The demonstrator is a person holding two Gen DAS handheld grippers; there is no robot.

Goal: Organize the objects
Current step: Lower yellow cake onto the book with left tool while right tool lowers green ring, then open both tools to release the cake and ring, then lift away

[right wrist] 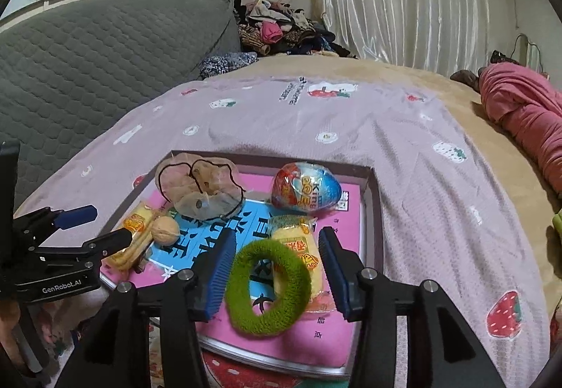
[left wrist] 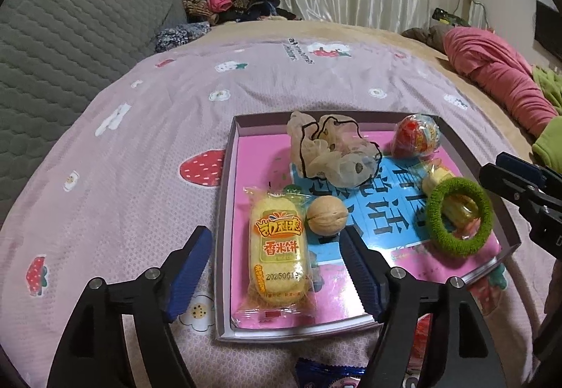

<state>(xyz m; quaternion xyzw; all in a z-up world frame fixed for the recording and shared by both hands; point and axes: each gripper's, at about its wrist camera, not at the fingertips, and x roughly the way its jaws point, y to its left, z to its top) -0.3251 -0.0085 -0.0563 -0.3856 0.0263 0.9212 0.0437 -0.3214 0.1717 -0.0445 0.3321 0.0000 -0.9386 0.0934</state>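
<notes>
Resting surface: a shallow box lid (left wrist: 224, 184) with a pink printed floor is laid on a pink strawberry-print bedsheet (left wrist: 140, 149).
Left gripper: the left gripper (left wrist: 277, 268) is held above the near end of the lid with jaws spread wide; nothing is gripped. The left blue pad is seen over the sheet, outside the lid wall; the right pad is seen over the lid floor.
Rice cracker packet: a yellow wrapped rice cracker (left wrist: 277, 247) is laid lengthwise inside the lid along its left wall, between the left gripper's pads in that view but not pressed by them.
Walnut: a walnut (left wrist: 326, 214) is placed just beside the cracker packet, touching its upper right edge.
Right gripper: the right gripper (right wrist: 277, 268) is held part-open over the lid's right side; no contact by the pads is seen.
Green hair tie: a fuzzy green hair ring (right wrist: 268, 286) is seen between the right pads, lying partly on a second yellow snack packet (right wrist: 298, 247).
Scrunchie: a beige sheer scrunchie (left wrist: 333, 152) is positioned at the lid's far side.
Chocolate egg: a foil-wrapped egg (right wrist: 305, 189) is located in the far right corner.
</notes>
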